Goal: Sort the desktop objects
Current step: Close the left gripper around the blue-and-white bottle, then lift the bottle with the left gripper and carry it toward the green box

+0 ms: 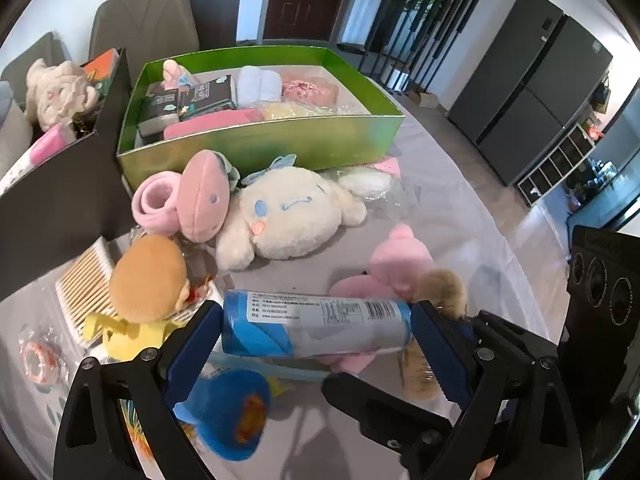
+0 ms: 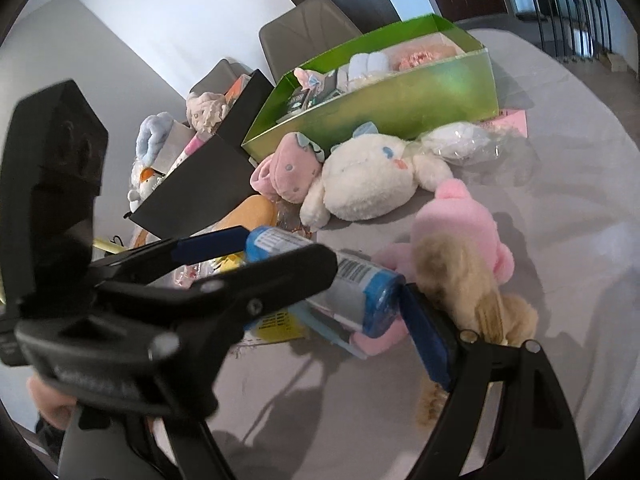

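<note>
Lying crosswise in left gripper [image 1: 316, 330]: blue tube [image 1: 320, 326]

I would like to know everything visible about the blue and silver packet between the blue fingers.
The packet is a tube-shaped foil pack, blue at both ends and silver in the middle, with a white printed label and a barcode. It lies level, crosswise, lifted above the table. The left gripper clamps it end to end, one blue finger on each end. Nothing else visibly touches it.
</note>
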### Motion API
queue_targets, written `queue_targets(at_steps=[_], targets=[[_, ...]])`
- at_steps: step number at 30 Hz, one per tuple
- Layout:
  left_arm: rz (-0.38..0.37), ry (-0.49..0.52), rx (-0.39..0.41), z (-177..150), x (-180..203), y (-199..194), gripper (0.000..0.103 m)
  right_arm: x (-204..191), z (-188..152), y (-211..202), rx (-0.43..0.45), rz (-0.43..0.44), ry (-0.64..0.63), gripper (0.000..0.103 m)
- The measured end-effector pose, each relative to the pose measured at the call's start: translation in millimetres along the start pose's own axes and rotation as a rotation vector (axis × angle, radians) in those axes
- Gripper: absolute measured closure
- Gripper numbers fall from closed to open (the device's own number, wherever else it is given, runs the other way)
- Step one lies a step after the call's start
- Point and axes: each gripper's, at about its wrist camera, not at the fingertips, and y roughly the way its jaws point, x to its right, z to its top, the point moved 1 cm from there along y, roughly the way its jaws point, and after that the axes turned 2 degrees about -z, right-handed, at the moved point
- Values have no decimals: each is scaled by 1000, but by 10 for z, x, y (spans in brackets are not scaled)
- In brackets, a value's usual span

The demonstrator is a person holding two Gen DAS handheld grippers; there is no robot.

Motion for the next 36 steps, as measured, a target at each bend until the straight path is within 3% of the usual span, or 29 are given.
queue_targets(at_steps=[8, 14, 36], targets=[[45, -50, 24, -170, -47, -39, 8, -202, -82, 53, 34, -53, -108, 21], [76, -103, 97, -418, -110, -163, 8, -373, -203, 105, 41, -95, -201, 21], [74, -114, 129, -442, -112, -220, 8, -448, -209, 78, 76, -97, -216, 20]])
